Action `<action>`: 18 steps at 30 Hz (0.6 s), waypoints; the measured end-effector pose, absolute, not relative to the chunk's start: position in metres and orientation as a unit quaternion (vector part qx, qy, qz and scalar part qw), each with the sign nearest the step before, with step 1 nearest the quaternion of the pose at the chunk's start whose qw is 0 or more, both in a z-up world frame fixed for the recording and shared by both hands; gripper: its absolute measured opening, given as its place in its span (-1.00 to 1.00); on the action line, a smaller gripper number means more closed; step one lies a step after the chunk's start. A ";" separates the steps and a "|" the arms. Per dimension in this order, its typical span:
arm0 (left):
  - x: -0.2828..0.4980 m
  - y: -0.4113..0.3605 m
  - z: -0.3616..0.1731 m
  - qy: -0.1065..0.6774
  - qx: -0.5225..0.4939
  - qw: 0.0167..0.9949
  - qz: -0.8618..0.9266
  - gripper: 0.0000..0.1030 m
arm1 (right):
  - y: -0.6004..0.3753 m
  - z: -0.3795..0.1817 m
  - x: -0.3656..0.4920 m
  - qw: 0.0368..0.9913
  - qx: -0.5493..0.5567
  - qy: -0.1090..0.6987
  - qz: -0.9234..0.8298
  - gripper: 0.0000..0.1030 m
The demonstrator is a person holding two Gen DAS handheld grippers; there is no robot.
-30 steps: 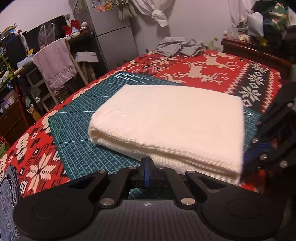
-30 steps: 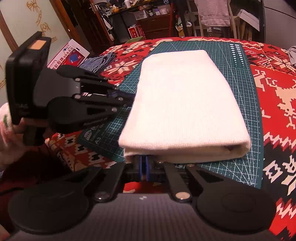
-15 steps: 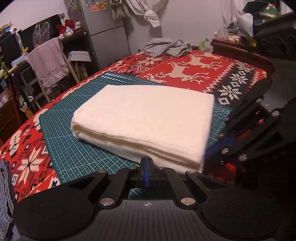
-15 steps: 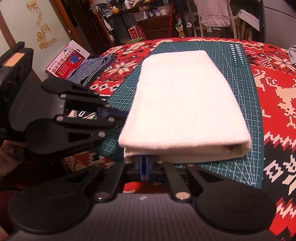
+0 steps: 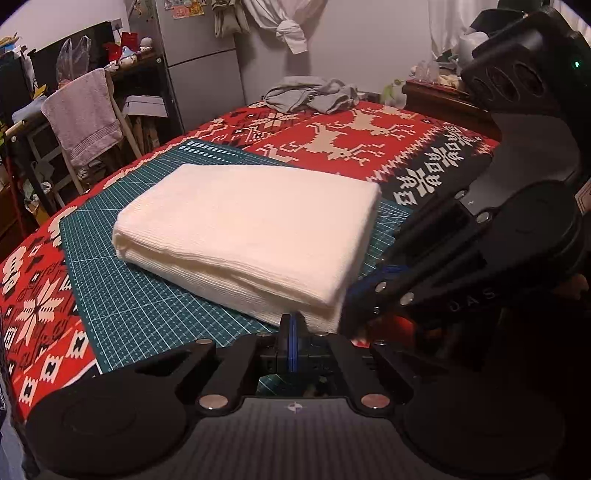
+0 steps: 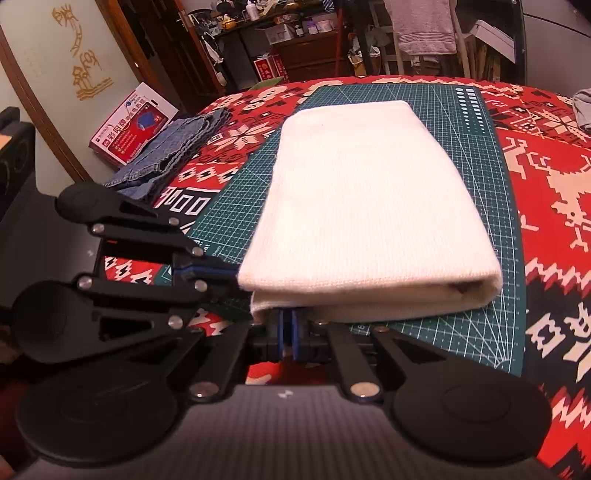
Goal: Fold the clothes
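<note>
Holding near edge of folded cream garment point(image 5: 243, 229) on green cutting mat point(image 5: 140, 310) | left jaws closed at corner | right jaws pinched on hem, keeping layers aligned.

A cluttered, dimly lit room around a red patterned tablecloth point(image 5: 351, 129)

Far in the left wrist view stands a grey refrigerator point(image 5: 199, 59) against a pale wall, a towel point(image 5: 83, 110) draped over a rack at left, and a dark wooden cabinet point(image 5: 443, 99) at right; the right wrist view shows crowded shelves point(image 6: 288, 33) and a pale panel point(image 6: 55, 55) with gold characters.
</note>
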State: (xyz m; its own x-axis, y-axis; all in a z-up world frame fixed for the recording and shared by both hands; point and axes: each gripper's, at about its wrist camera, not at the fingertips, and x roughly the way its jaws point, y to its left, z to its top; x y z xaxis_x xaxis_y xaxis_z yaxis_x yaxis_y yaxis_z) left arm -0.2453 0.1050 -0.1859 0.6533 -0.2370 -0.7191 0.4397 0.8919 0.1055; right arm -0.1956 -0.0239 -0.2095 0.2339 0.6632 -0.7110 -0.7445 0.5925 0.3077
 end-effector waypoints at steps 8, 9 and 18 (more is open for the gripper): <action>-0.249 0.095 -0.187 0.374 0.137 0.896 -0.195 -1.00 | -0.031 -0.209 -0.198 0.789 -0.046 0.424 0.443 -0.86; -0.249 0.094 -0.187 0.374 0.137 0.896 -0.196 -1.00 | -0.031 -0.209 -0.198 0.789 -0.046 0.424 0.442 -0.85; -0.259 0.078 -0.193 0.386 0.133 0.883 -0.230 -1.00 | -0.035 -0.209 -0.200 0.790 -0.039 0.423 0.443 -0.85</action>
State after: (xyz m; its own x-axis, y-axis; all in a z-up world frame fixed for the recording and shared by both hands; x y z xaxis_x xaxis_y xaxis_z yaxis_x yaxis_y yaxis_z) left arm -0.2594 0.0778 -0.1926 0.5961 -0.3030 -0.7435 0.5081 0.8594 0.0571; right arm -0.1998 -0.0346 -0.2088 0.2499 0.6662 -0.7027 -0.7327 0.6045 0.3125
